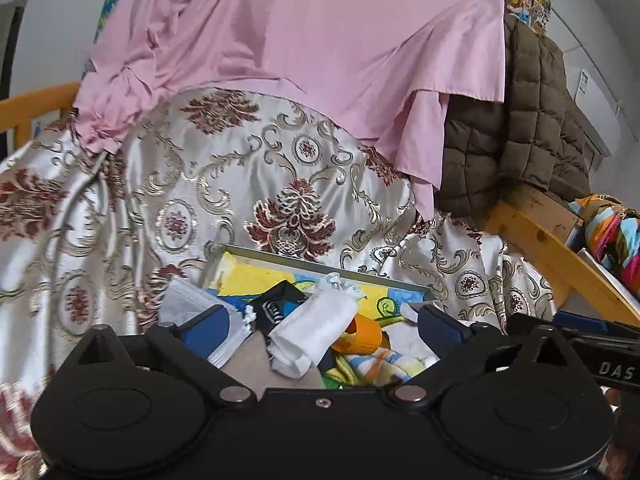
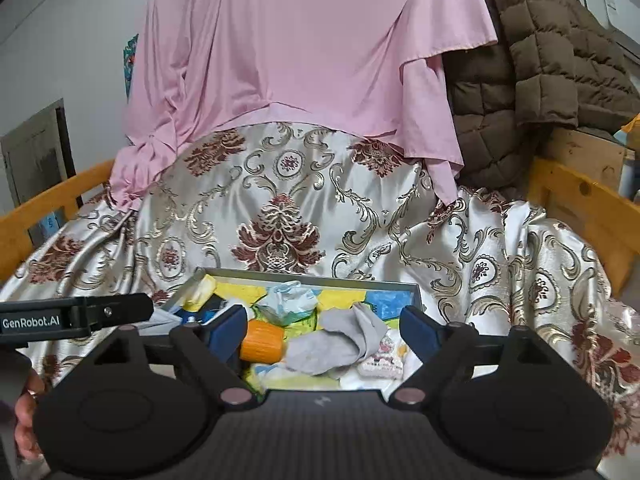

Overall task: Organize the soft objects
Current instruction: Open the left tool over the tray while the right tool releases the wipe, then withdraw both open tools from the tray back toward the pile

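A grey metal tray (image 1: 320, 266) (image 2: 304, 276) lies on the satin bedspread, filled with several small soft things. In the left wrist view a white sock (image 1: 316, 332) lies over a black item (image 1: 276, 308) and an orange roll (image 1: 362, 334). My left gripper (image 1: 322, 322) stands open above them, with no pad touching anything. In the right wrist view a grey sock (image 2: 336, 340) and the orange roll (image 2: 262, 340) lie below my right gripper (image 2: 323, 327), which is open and holds nothing. A yellow and blue cloth (image 2: 240, 292) lines the tray.
A pink cloth (image 1: 300, 40) hangs over the floral satin bedspread (image 1: 180, 184). A brown quilted jacket (image 1: 532, 120) hangs on the right. Orange wooden rails (image 1: 560, 264) (image 2: 36, 208) border both sides. A bright patterned cloth (image 1: 612, 236) lies far right. A hand (image 2: 24, 412) shows at lower left.
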Demonstrator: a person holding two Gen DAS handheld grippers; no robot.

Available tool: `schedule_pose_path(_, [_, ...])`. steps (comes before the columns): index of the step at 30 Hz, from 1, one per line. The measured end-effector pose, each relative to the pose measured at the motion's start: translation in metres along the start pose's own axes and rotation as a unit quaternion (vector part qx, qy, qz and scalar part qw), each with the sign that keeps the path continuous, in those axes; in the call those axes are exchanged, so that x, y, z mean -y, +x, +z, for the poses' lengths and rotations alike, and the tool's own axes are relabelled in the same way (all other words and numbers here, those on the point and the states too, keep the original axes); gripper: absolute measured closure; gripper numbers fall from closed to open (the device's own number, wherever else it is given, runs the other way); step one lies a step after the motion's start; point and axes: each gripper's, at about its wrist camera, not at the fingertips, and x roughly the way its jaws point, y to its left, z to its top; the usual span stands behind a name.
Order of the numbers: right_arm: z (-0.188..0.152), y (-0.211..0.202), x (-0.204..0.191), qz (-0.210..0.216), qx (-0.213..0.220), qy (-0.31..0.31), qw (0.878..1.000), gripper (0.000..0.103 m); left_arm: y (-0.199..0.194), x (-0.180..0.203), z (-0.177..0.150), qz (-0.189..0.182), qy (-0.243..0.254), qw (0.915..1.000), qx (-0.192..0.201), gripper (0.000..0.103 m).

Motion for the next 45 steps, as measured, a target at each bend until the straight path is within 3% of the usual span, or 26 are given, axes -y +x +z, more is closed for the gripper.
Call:
schedule_pose_path(10, [-0.010, -0.077, -0.019, -0.008, 0.020, 0.012, 1.000, 0.001, -0.087, 0.004, -0.015, 0.019, 0.015, 0.9992, 0.030, 0.001])
schedule_pose_path(22, [-0.025, -0.153, -0.046, 0.001, 0.054, 0.001, 0.999, 0.000, -0.168, 0.018, -0.032, 0.029, 0.036, 0.9967, 0.067, 0.001])
schedule_pose_path(34, [-0.036, -0.206, -0.060, 0.002, 0.080, -0.007, 0.997, 0.000, -0.214, 0.030, -0.052, 0.037, 0.052, 0.9930, 0.099, 0.001])
schedule_pose_path(45, [-0.062, -0.229, -0.070, -0.002, 0.097, -0.012, 0.995, 0.000, -0.235, 0.024, -0.084, 0.042, 0.051, 0.9914, 0.113, 0.001])
